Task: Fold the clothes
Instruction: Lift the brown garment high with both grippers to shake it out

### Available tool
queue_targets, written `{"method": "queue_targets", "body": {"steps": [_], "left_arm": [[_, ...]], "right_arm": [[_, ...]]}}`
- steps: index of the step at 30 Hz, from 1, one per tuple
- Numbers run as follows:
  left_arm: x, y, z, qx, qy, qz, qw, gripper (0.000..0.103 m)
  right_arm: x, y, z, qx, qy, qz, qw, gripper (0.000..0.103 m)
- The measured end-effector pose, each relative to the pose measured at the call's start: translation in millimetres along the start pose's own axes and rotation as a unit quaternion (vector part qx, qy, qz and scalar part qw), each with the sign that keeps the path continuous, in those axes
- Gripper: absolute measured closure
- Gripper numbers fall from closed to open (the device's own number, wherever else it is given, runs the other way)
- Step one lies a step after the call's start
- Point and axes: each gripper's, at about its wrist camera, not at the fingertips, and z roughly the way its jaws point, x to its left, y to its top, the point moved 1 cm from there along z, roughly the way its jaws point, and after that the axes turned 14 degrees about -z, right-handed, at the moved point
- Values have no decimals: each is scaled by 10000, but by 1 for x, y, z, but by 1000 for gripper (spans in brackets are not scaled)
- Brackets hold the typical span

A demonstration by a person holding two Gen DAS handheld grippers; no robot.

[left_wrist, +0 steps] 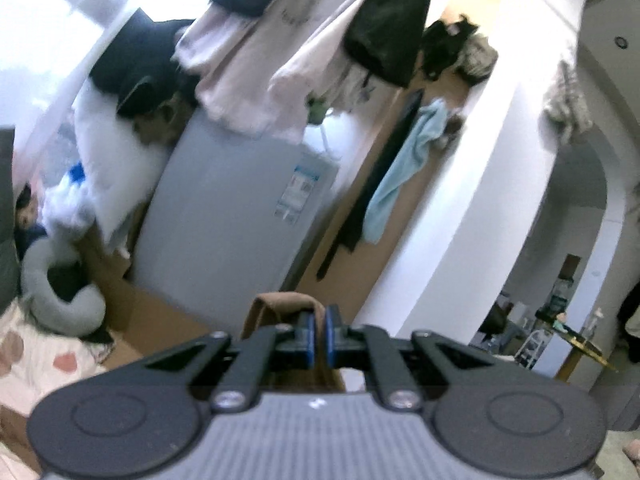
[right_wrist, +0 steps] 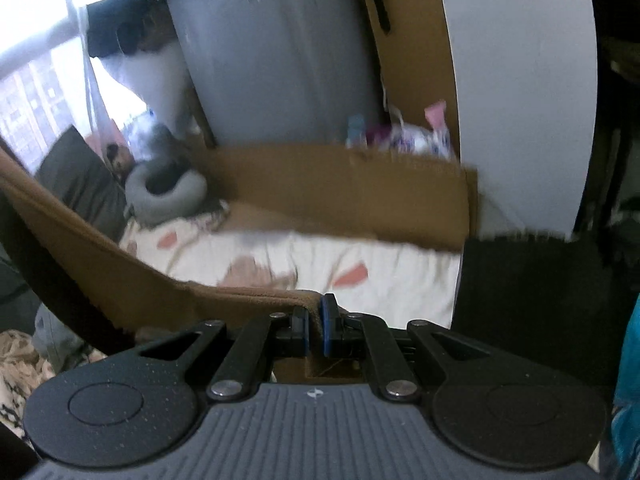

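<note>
Your left gripper is clamped on a fold of the soft brown fabric garment. Your right gripper pinches its other edge, and the cloth sweeps away leftward above the white bedsheet with pink patches.

Nothing legible anywhere. A white-and-blue sticker label on the front of the grey refrigerator, print too blurred to read. Faint dark marks on a hanging pale pink garment, likewise unreadable. Small packages behind the cardboard, too blurred to read.
</note>
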Motion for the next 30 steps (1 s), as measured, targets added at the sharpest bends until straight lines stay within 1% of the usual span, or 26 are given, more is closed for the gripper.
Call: {"method": "queue_targets", "body": {"steps": [8,15,24,27,30], "left_arm": [[-41,20,-49,-344,-18,100,9994,97],[-57,26,-91,-576,35,18,9983,97],[-80,26,-128,-624,-175,112,9978,97],[-79,27,-139,-675,-211,70,9975,97],[-71,27,-146,-716,-145,-41,9973,97]], "right_arm": [[1,69,-51,-690,-167,-350,9969,99],[13,118,-96,-1172,-258,-607,9909,99],[31,162,-145,-1645,-411,-661,9833,99],[37,174,-160,-1768,-441,-699,9808,99],[45,182,-163,-1811,-424,-735,9798,99]]}}
